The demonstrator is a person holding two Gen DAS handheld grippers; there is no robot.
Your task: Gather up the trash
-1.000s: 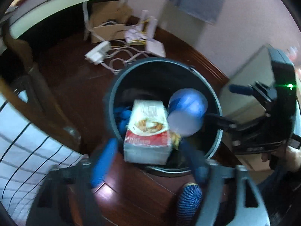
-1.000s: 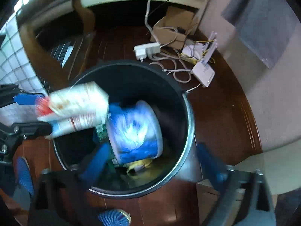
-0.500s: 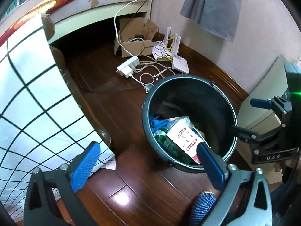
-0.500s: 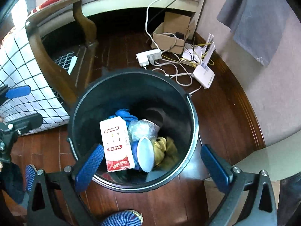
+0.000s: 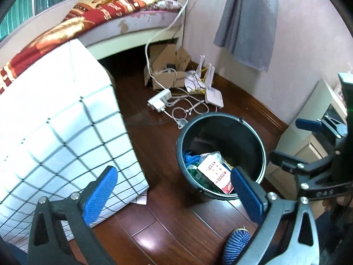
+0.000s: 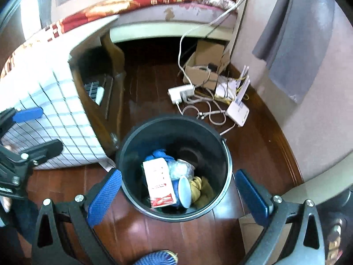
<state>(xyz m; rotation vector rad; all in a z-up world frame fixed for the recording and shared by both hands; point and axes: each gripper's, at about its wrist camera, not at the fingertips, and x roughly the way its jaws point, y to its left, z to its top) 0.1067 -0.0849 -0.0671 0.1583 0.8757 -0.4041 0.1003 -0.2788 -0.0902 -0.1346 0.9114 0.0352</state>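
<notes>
A dark round trash bin (image 6: 228, 167) stands on the wooden floor; it also shows in the left wrist view (image 5: 261, 141). Inside lie a white and red carton (image 6: 157, 182), a blue cup (image 6: 184, 191), a clear plastic wrapper (image 6: 181, 167), blue cloth (image 6: 158, 153) and a yellowish rag (image 6: 201, 187). The carton also shows in the left wrist view (image 5: 215, 173). My left gripper (image 5: 174, 195) is open and empty, above the floor left of the bin. My right gripper (image 6: 176, 195) is open and empty, above the bin's near rim.
A table with a white checked cloth (image 5: 55, 137) stands left of the bin. A power strip (image 6: 181, 92), cables, a white router (image 6: 238, 110) and a cardboard box (image 6: 205, 66) lie by the far wall. A bed is behind. A blue-slippered foot (image 5: 237, 245) is near.
A second ago the carton and the blue cup were over the bin; both now lie inside it. Both grippers have risen and drawn back from the bin, open and empty.
</notes>
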